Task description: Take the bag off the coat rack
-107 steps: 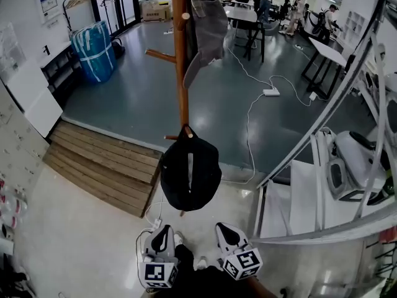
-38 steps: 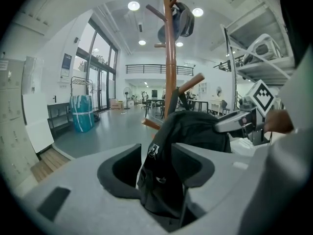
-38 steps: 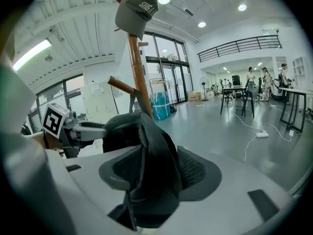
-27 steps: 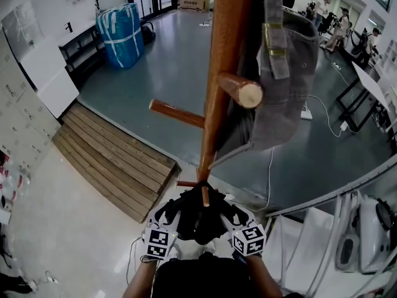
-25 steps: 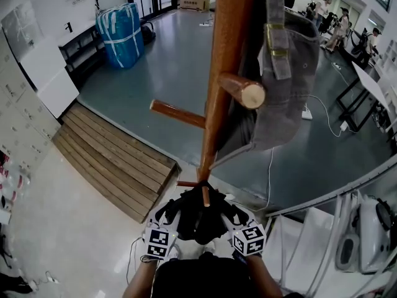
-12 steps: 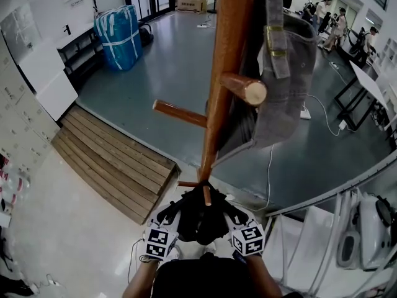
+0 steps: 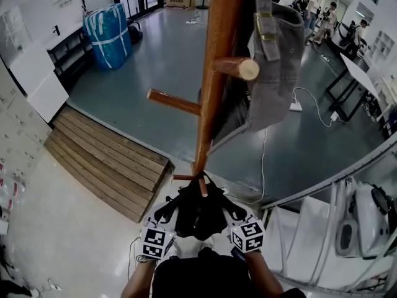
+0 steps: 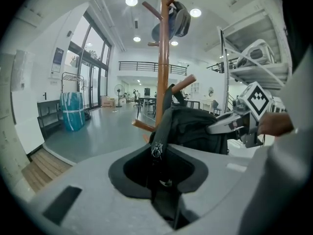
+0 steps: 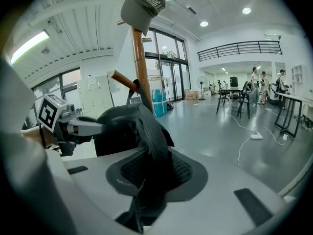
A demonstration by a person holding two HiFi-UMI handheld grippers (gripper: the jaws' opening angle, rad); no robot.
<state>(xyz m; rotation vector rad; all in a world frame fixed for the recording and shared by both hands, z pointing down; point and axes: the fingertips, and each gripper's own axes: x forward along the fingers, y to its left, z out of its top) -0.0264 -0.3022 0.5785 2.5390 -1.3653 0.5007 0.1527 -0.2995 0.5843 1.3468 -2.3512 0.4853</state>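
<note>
- The left tongs (image 8: 159, 176) are closing on a fold of the bag (image 7: 197, 211). The edge with the zip pull runs down between the jaws and looks pinched there.
- The right tongs (image 9: 149, 180) are closing as well, with a thick ribbed edge of the bag clamped between the jaws.
- A second ago both pairs stood wide open against the bag's sides. What has changed is the squeeze, not the position: in the head view the tongs flank the bag just as they did then.
- The bag has not moved. It hangs from the low peg (image 7: 202, 188) of the rack (image 7: 214, 73), with the peg's tip showing above the top of the bag.
- A grey cap (image 7: 273, 61) hangs higher on the rack, well apart from the bag.
- So the grasp looks all but made, while the removal itself is not yet begun.
- The peg slants upward, so the bag's loop probably has to rise and come outward to clear it.
</note>
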